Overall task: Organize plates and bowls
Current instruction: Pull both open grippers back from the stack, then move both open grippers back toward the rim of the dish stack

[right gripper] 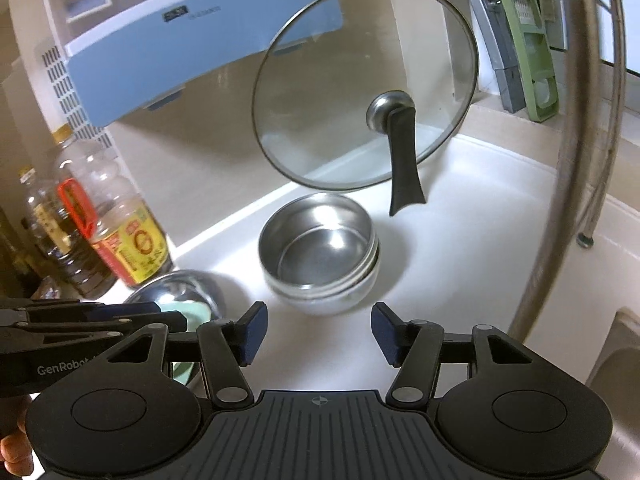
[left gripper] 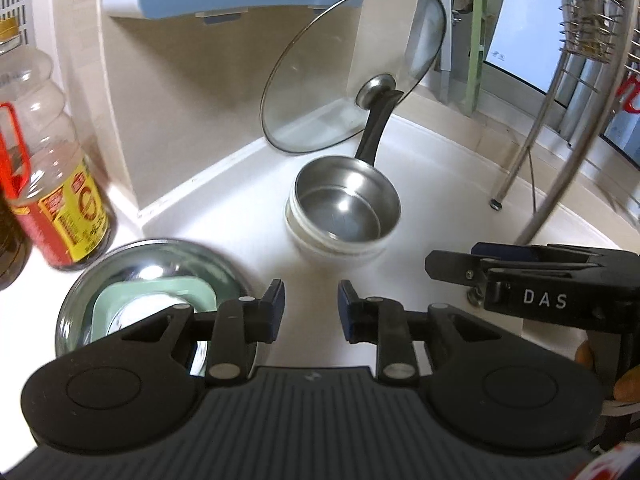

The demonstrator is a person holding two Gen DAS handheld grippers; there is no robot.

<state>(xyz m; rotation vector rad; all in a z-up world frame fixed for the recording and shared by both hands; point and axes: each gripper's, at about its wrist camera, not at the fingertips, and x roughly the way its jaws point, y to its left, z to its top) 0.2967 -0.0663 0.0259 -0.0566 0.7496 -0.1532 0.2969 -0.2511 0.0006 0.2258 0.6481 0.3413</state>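
Steel bowls (right gripper: 320,252) untouched, both tongs empty, parted

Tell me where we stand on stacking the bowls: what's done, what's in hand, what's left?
Done: the steel bowl sits nested in the white bowl on the counter. In hand: nothing; the left claw and right claw are both open and empty. Left, probably: the green square dish lies in the large steel bowl, apart from the stack, likely next.
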